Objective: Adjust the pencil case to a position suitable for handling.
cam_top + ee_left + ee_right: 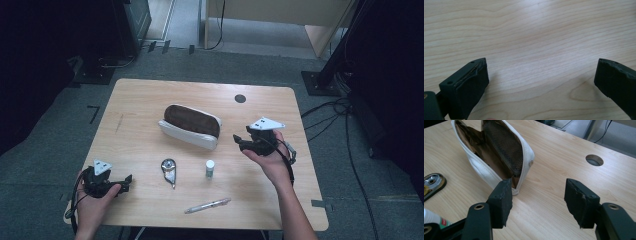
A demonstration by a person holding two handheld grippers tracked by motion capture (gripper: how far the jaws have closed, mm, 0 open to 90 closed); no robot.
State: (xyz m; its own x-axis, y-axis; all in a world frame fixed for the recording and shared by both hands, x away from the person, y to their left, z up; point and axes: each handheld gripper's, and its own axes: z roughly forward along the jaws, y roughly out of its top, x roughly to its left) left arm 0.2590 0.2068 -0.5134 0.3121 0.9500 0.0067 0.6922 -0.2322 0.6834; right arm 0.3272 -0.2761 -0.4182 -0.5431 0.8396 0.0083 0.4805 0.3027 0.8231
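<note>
Near the middle of the wooden bench [150, 95] lies a white zip pouch [191, 126] with a brown lining, its mouth gaping open toward the ceiling. The right gripper [240, 141] hovers just to the right of it, held up in the person's right hand [272, 160], jaws aimed at the pouch's near end. From the right gripper view, the jaws of that gripper [537, 195] stand apart with nothing between them; bare wood shows in the gap, and the pouch [496, 152], with a dark mesh pocket inside, sits just beyond the left jaw. A round cable hole [594, 160] lies farther off on the right.

At the bench's front left corner, the left gripper [127, 181] rests low in the left hand [95, 200]. Its jaws are wide apart and empty, with only wood grain between them in the left gripper view [541, 75].

Between the two hands lie a metal bottle opener [169, 170], a small white bottle [210, 168] standing upright, and a pen [207, 205] near the front edge.
</note>
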